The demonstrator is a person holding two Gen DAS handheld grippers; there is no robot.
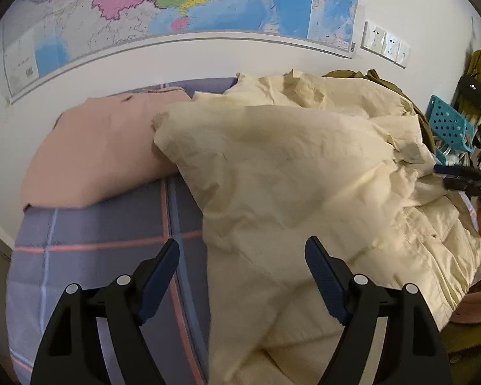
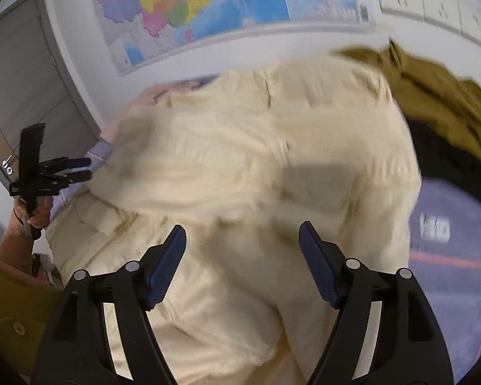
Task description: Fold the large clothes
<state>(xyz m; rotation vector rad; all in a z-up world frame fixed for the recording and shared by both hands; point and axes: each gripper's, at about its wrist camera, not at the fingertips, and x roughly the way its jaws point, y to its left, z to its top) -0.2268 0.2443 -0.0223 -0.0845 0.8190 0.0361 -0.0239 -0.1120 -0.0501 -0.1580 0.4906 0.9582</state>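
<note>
- Right wrist view is motion-blurred — seams and folds of the cream garment (image 2: 240, 166) are smeared, and its lower edge is cut off at frame bottom.
- Left wrist view is sharper; the cream garment (image 1: 288, 176) fills centre and right, its near end running out under the frame bottom.
- Olive garment (image 2: 433, 96) sits at upper right, partly tucked behind the cream one; how much lies underneath can't be told.
- Folded pink garment (image 1: 102, 147) at centre left, its right edge covered by the cream cloth.
- Cream garment lies crumpled on the plaid bedsheet (image 1: 96, 240), long axis roughly from upper right to lower centre in the left view; which end is collar or hem is hard to make out.
- Left gripper (image 1: 242, 256) — jaws spread wide, nothing between the pads, hovering over the cream cloth's left edge and the sheet.
- Right gripper (image 2: 242, 240) jaws released and wide, no cloth pinched, cream fabric right behind them.
- Wall map (image 1: 176, 6) across the top, cropped.
</note>
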